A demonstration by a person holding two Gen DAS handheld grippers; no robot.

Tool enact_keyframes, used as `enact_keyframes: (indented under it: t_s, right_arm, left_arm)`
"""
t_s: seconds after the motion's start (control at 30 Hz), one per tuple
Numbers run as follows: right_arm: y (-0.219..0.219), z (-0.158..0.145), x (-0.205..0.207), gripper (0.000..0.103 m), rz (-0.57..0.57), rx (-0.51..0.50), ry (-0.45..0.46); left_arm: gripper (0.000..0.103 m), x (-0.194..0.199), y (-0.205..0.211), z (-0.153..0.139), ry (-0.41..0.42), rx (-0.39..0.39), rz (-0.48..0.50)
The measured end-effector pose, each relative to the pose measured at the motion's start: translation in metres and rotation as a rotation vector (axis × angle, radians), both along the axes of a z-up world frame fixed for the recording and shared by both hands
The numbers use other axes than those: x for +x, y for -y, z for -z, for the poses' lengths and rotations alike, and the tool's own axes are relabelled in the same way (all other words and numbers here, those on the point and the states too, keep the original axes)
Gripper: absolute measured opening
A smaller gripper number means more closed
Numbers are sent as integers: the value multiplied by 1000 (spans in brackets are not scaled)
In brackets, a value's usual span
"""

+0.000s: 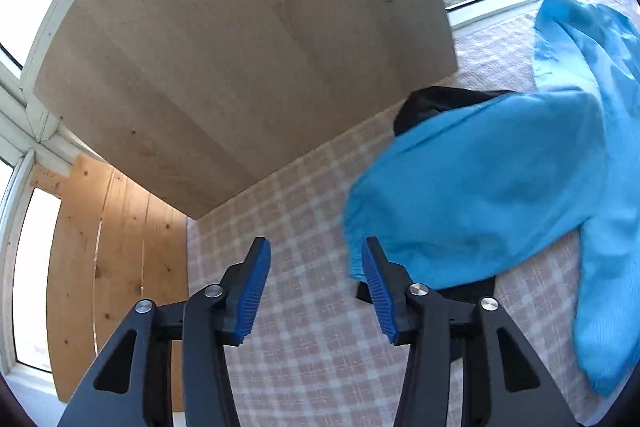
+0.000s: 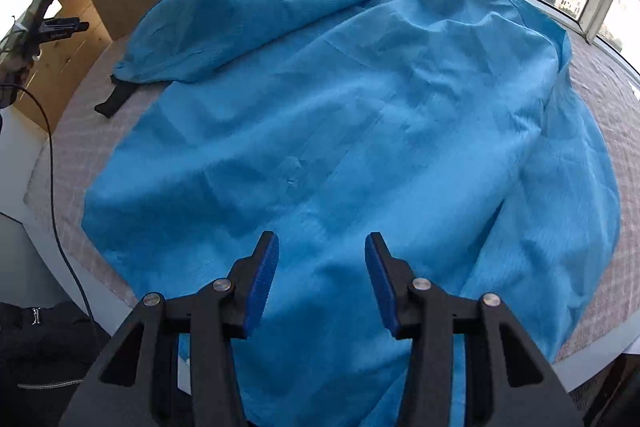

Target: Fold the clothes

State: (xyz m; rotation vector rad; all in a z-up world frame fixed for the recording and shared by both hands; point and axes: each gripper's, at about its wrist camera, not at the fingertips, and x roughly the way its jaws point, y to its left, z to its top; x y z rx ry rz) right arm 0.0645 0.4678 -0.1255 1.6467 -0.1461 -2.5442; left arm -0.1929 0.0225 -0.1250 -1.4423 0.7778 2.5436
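While your left gripper (image 1: pixel 316 291) hangs with jaws apart over bare checked surface (image 1: pixel 304 211), the blue shirt's (image 2: pixel 360 115) sleeve (image 1: pixel 480 187) lies just to its right, its long axis running away rightward. Your right gripper (image 2: pixel 320 283), jaws apart and empty, hovers over the hem, nearer the shirt's body.

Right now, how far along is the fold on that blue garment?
Early. Done: the blue garment lies spread on the checked cover, one sleeve turned in across it. In hand: nothing; the left tool and right tool are both open and empty. Left: the other side, then folding the body up.
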Motion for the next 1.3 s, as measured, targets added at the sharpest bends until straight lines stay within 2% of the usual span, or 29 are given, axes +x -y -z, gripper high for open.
enact_keyframes:
  t_s: [0.1,0.17,0.23,0.33,0.47,0.57,0.63,0.67,0.7,0.73,0.77,0.83,0.97,1.03,1.1,1.13,1.17,1.2,1.23,1.3]
  right_arm:
    - [69,-7,-5,47,-173,-51,-18]
    - [120,-8,-9,49,-284,-55,-36]
    - [170,-6,-11,50,-403,-34,-55]
    - [231,2,-18,51,-549,38,-68]
    - [276,22,-31,53,-631,160,-34]
    - [294,47,-42,53,-639,311,35]
    - [287,58,-49,52,-620,354,77]
    - [281,62,-53,45,-609,364,96]
    - [272,62,-57,35,-584,338,113]
    - [260,59,-63,12,-545,281,129]
    - [248,57,-69,8,-505,224,145]
    - [224,50,-79,7,-424,85,168]
    - [174,27,-93,7,-239,-335,172]
    - [154,19,-96,7,-162,-577,159]
    - [154,32,-100,13,-121,-776,220]
    - [157,41,-103,31,-104,-868,263]
    - [166,49,-103,51,-111,-847,321]
    - [180,57,-102,51,-137,-727,390]
    - [192,58,-96,51,-174,-634,417]
    - [196,42,-85,51,-200,-568,347]
  left_arm:
    - [52,54,-20,27,112,61,148]
    - [52,87,-36,56,178,31,221]
    - [52,112,-41,78,231,26,255]
    - [52,134,-34,87,271,103,228]
    - [52,144,-10,81,245,175,160]
    - [52,152,4,77,220,193,125]
    - [52,155,13,76,209,192,120]
    - [52,157,16,76,205,194,121]
    - [52,159,18,75,200,195,122]
    - [52,161,21,75,196,197,123]
    - [52,162,23,75,194,205,125]
    - [52,165,26,75,195,226,129]
    - [52,168,26,83,211,241,142]
    - [52,169,25,86,222,248,153]
    - [52,170,25,87,228,256,160]
    - [52,170,24,87,231,260,163]
    - [52,169,24,86,233,264,163]
    - [52,168,24,85,233,268,160]
    - [52,167,24,84,234,272,158]
    - [52,165,20,82,237,285,165]
